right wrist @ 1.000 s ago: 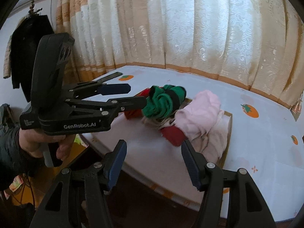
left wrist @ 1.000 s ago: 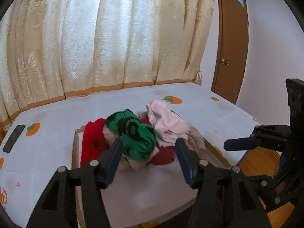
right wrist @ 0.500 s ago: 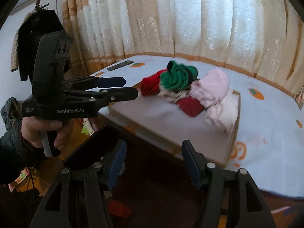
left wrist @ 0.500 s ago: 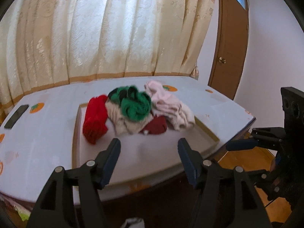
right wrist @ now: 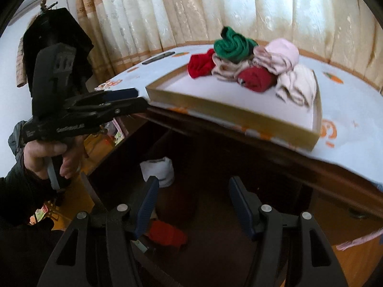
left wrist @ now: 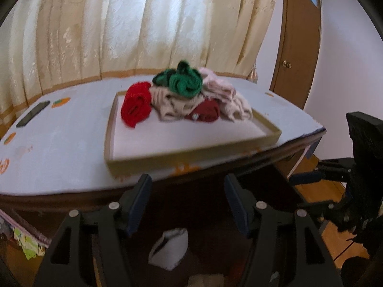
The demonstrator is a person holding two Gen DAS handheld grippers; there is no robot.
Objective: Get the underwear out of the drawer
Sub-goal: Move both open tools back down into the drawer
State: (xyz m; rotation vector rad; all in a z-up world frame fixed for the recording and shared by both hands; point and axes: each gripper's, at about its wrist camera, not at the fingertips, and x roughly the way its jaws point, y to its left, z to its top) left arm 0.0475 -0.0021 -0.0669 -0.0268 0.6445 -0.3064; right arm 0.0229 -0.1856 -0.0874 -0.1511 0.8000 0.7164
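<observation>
Below the table edge, an open dark drawer holds a white rolled garment and a red one. The white roll also shows in the left wrist view, just below my left gripper, which is open and empty. My right gripper is open too, above the drawer between the two rolls and touching neither. The left gripper appears at the left of the right wrist view, held by a hand. The right gripper shows at the right edge of the left wrist view.
On the table a shallow tray carries a pile of rolled underwear: red, green, beige, pink and dark red. A dark phone lies at the far left. Curtains hang behind, and a door stands at the right.
Both grippers have sunk and drawn back from over the tray to below the table edge. The open drawer and its rolls have come into view.
</observation>
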